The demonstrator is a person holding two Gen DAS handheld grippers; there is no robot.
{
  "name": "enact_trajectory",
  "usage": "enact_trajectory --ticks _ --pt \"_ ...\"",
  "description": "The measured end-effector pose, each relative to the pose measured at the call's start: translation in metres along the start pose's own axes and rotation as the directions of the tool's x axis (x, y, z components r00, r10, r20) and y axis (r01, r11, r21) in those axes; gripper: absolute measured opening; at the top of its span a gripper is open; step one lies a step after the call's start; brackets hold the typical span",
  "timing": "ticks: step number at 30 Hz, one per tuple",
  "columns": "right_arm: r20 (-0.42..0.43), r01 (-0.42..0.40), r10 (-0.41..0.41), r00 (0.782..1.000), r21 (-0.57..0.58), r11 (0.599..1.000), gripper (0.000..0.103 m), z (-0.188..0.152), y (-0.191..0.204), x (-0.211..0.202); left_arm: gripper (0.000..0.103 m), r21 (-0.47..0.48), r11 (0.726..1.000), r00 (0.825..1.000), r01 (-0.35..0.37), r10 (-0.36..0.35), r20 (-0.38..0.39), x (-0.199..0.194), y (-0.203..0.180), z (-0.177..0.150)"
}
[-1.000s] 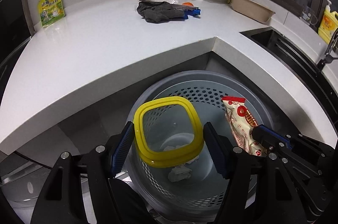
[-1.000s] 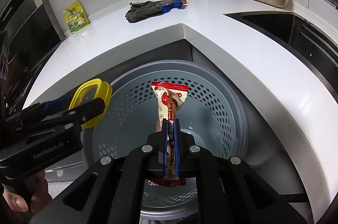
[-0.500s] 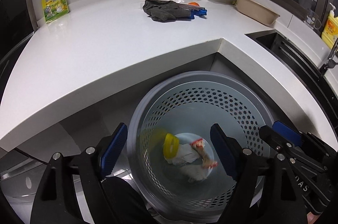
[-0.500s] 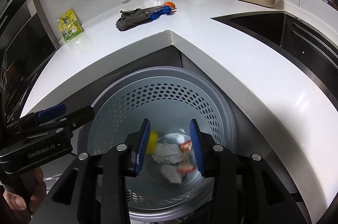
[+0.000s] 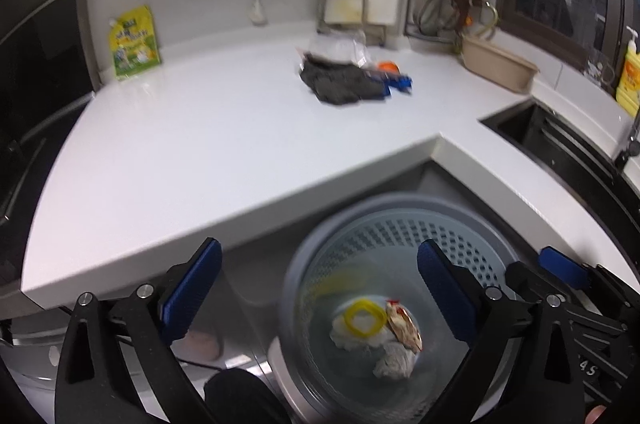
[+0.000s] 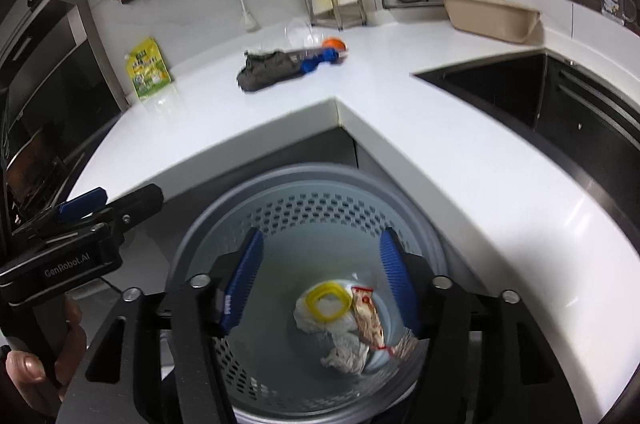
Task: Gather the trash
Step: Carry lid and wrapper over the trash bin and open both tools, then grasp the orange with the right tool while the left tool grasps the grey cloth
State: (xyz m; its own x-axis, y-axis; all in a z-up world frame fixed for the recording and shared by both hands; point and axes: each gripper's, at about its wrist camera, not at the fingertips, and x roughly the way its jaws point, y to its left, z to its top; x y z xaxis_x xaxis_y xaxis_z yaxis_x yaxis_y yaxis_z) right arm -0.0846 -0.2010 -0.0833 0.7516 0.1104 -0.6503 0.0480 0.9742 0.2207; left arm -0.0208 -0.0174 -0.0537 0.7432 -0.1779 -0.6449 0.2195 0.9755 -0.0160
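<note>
Both tools gaping wide, nothing gripped: left tool (image 5: 316, 298) and right tool (image 6: 320, 282) hanging over the grey perforated plastic bin (image 6: 308, 208). Down at the bottom: yellow square plastic ring (image 6: 328, 302), red-and-white snack wrapper (image 6: 366, 320), crumpled white tissue (image 6: 344, 352). Further out on the white worktop (image 5: 200, 144), well beyond either tool and straight ahead: dark grey crumpled cloth (image 5: 340, 86), long axis running left-right, blue bit at its right end. Probably next up, neither tool clearly closer.

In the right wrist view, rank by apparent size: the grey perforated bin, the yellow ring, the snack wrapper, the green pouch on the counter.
1. Grey perforated bin.
2-4. Unsure: snack wrapper, yellow ring and green pouch look alike in size, and the pouch stands farther away.
</note>
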Motion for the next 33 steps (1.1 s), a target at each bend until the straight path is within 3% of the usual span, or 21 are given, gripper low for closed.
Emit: enact_trajectory --ticks 8,15,20,25,33 --pt "0.078 0.012 -0.010 0.997 -0.026 1.000 0.067 0.046 -0.001 -0.001 0.097 -0.037 0.998 0.994 -0.050 0.054 0.097 -0.006 0.015 0.042" --pt "0.112 -0.003 0.011 0.994 -0.071 0.997 0.071 0.113 -0.005 0.021 0.097 -0.070 0.991 0.986 -0.110 0.118 0.120 0.016 0.019 0.090" --pt "0.094 0.021 -0.012 0.995 -0.100 0.995 0.072 0.158 -0.016 0.056 0.097 -0.099 0.985 0.983 -0.143 0.153 0.100 0.044 0.023 0.121" --pt "0.060 0.032 -0.025 0.998 -0.111 0.993 0.073 0.197 -0.028 0.097 0.097 -0.081 0.981 0.984 -0.175 0.177 0.027 0.085 0.021 0.136" --pt "-0.068 0.017 -0.027 0.997 -0.148 0.989 0.075 0.238 -0.040 0.176 0.097 -0.117 0.976 0.983 -0.183 0.179 -0.039 0.130 0.020 0.145"
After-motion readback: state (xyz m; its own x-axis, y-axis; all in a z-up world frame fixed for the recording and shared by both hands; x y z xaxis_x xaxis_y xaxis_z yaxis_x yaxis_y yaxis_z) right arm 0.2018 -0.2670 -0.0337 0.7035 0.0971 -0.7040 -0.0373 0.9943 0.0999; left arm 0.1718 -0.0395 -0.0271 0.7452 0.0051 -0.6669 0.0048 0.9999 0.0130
